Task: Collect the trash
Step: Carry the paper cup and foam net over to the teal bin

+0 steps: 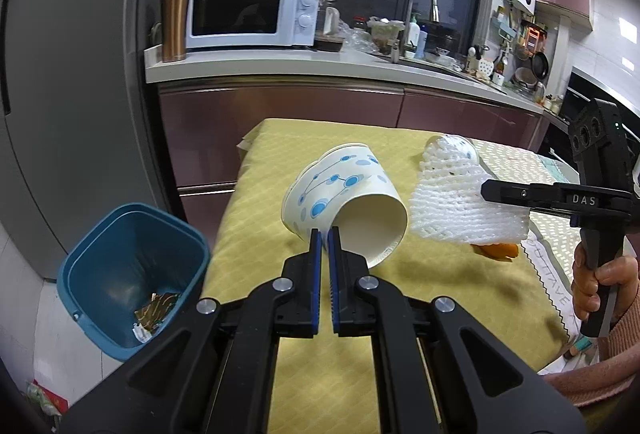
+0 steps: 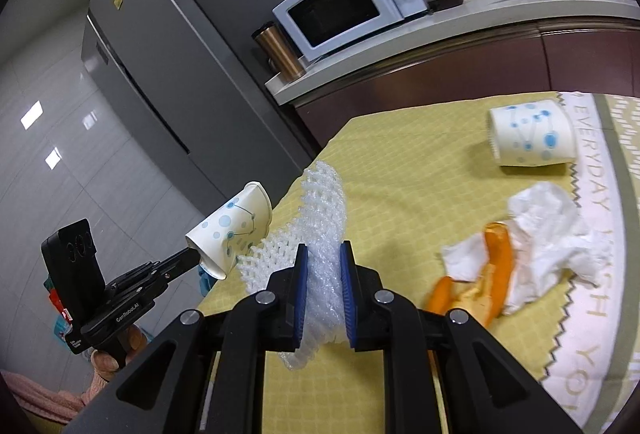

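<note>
Gripping rim of white blue-dotted paper cup (image 1: 344, 193), left gripper (image 1: 325, 234) fingers closed; right gripper (image 2: 324, 252) fingers clamp white foam fruit net (image 2: 320, 201).

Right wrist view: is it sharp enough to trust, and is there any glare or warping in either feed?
Right wrist view: foam net crisp between the right gripper pads, tissue and tablecloth lettering smeared toward the right edge. Left wrist view: paper cup sharp, ceiling glare upper right. Both: strong fisheye bending, dark corners.

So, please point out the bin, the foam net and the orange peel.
bin (image 1: 100, 254), left wrist view, on its inner wall.
foam net (image 2: 320, 201), right wrist view, on its mesh.
orange peel (image 2: 498, 254), right wrist view, on its upright strip.
</note>
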`<state>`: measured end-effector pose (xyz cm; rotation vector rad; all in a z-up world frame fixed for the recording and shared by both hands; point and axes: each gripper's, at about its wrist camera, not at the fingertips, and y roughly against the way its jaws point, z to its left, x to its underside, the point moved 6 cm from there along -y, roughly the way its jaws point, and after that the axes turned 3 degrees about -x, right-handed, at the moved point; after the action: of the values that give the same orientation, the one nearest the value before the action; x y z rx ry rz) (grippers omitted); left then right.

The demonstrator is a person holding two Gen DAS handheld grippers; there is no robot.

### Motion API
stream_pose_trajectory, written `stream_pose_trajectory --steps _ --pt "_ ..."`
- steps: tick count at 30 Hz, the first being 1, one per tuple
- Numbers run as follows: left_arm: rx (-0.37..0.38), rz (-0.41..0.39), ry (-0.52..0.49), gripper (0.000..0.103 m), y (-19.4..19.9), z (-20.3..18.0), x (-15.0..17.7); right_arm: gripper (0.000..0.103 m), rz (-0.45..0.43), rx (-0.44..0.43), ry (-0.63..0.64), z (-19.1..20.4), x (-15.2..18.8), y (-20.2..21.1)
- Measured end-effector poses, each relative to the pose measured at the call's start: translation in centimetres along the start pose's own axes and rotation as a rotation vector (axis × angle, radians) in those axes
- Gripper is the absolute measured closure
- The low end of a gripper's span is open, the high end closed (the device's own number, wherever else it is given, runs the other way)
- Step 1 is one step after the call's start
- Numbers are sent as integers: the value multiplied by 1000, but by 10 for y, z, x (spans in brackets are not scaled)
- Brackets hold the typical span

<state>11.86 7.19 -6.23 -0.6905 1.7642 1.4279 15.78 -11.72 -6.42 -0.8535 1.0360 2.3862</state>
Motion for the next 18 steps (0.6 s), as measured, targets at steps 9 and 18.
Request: stream_pose_trajectory --steps 9,18 --pt "-47 -14 37 99 13 28 3 89 47 -39 38 16 -4 -29" --pt "-100 -23 76 99 26 58 6 89 86 -78 80 37 -10 -55"
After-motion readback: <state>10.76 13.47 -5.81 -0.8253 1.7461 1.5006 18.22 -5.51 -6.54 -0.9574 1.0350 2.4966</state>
